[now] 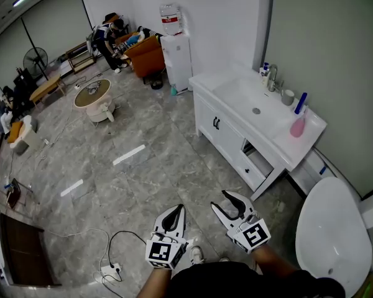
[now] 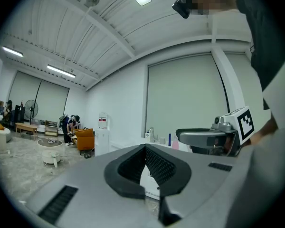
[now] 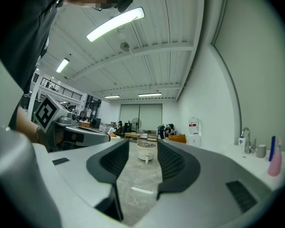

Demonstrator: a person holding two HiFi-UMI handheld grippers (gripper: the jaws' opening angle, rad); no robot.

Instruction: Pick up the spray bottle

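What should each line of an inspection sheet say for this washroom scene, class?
Surface: white counter with a sink, mostly bare.
Job's things: pink bottle upright on the counter, untouched.
Clutter: blue bottle and cup, also on the counter.
Grippers: left hand-held gripper shut, empty; right hand-held gripper open, empty.
Cables: cable and power strip on the floor.
Surroundings: toilet, water dispenser, a person far off.
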